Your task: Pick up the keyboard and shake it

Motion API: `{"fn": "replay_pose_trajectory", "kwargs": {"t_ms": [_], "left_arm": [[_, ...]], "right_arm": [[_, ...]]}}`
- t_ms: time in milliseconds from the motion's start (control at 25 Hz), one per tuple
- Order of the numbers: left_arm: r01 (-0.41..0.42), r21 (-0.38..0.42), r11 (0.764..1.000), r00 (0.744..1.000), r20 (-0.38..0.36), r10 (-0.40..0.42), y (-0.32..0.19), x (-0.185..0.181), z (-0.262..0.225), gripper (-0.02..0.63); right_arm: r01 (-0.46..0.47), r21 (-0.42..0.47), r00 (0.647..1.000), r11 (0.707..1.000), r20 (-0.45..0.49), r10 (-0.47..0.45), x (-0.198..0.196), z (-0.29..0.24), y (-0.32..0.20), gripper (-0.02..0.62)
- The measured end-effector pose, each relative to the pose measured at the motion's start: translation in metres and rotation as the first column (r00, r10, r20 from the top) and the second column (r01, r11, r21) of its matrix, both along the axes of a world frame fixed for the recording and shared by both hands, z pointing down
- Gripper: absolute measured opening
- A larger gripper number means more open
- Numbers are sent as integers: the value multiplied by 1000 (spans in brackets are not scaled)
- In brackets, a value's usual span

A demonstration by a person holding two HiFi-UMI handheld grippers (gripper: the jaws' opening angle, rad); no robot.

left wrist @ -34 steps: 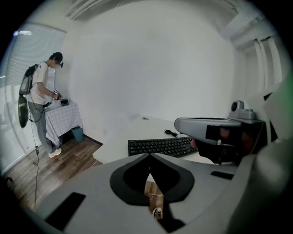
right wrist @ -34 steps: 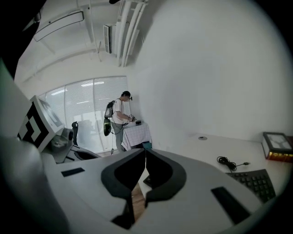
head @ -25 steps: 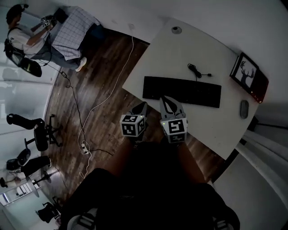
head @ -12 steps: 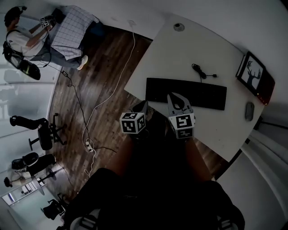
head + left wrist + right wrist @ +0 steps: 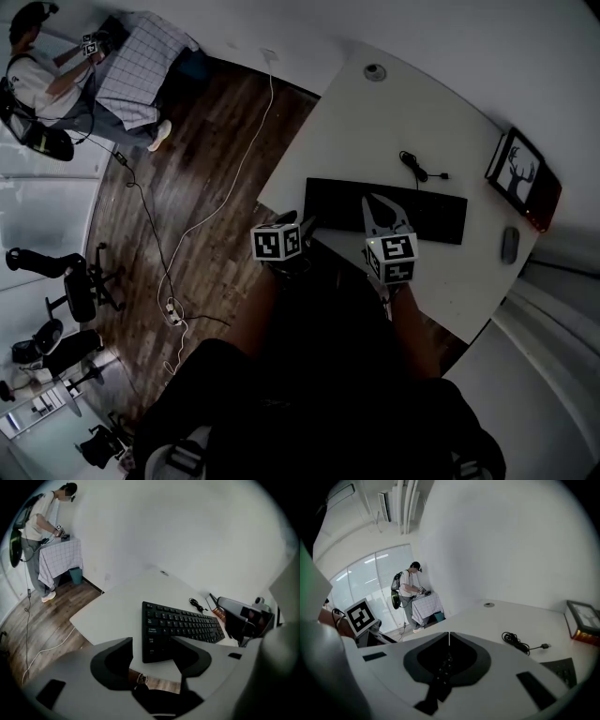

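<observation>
A black keyboard (image 5: 422,214) lies across the white table (image 5: 375,122), near its front edge. My left gripper (image 5: 305,225) hangs at the table's edge by the keyboard's left end. In the left gripper view its jaws (image 5: 152,641) have just been opening and stand apart. The keyboard's (image 5: 183,623) near left corner shows beyond the gap, untouched by the pads. My right gripper (image 5: 375,202) hovers over the keyboard's middle, its fingertips (image 5: 449,633) closed together with nothing held. Dark keys show through the slot below them.
Behind the keyboard lie a coiled black cable (image 5: 414,165) and a round grommet (image 5: 375,71). A framed deer picture (image 5: 518,173) and a mouse (image 5: 509,246) sit at the table's right end. A person (image 5: 37,56) stands far off by a chequered table; cables cross the wooden floor.
Both grippers have moved forward and down towards the keyboard. The right one now reaches over its middle; the left one has come up to its left end.
</observation>
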State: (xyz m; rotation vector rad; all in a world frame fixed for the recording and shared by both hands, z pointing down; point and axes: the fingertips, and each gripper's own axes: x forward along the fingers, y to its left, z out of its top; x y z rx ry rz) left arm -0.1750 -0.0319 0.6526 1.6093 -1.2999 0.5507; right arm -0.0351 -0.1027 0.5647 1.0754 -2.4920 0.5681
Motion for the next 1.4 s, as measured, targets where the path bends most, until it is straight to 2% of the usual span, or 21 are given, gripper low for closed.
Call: {"fn": "replay_pose_trajectory", "kwargs": {"t_ms": [200,320,400,480,600,680,760,920,1080,1200,1240,1280,1400], "left_arm": [[-34,-45,998,997,-78,31,-11,8,11,318],[-68,-71,995,993,-104,61,-17,17,15,333],[-107,-97,989,993,-66,101,-16,20,18,341],[-165,-127,978,986,9,167,-13,21,21,341],[-240,-169,956,959,111,261,-11,25,26,345],[-259,-196,946,949,133,287,-12,26,28,332],[-251,-208,945,952,124,280,-13,25,27,325],[-205,-187,961,971,85,223,-13,22,25,281],[-207,-193,959,971,79,225,-10,23,24,275],[-195,-188,963,975,67,211,-7,22,21,270],[-184,-179,967,979,53,196,-8,21,19,222],[-173,-168,971,983,32,180,-9,20,16,202],[-172,-146,974,985,2,175,-10,20,8,192]], "right_arm": [[-45,-33,999,998,-22,44,17,11,-9,21],[-60,-46,998,997,-33,59,25,15,-12,21],[-77,-67,996,995,-39,74,32,20,-13,21],[-96,-86,995,992,-47,92,40,26,-13,21],[-114,-93,993,989,-50,110,47,29,-13,21],[-114,-90,993,989,-47,110,47,28,-14,21],[-109,-87,993,990,-42,106,46,27,-13,21],[-98,-91,994,991,-58,93,48,32,-10,21],[-60,-89,993,994,-107,50,48,40,-1,21],[-10,-70,986,997,-166,-2,46,43,6,21],[10,-58,982,998,-190,-21,45,44,9,21],[35,-38,974,999,-221,-42,43,43,11,21],[163,57,927,985,-350,-133,34,43,27,23]]}}
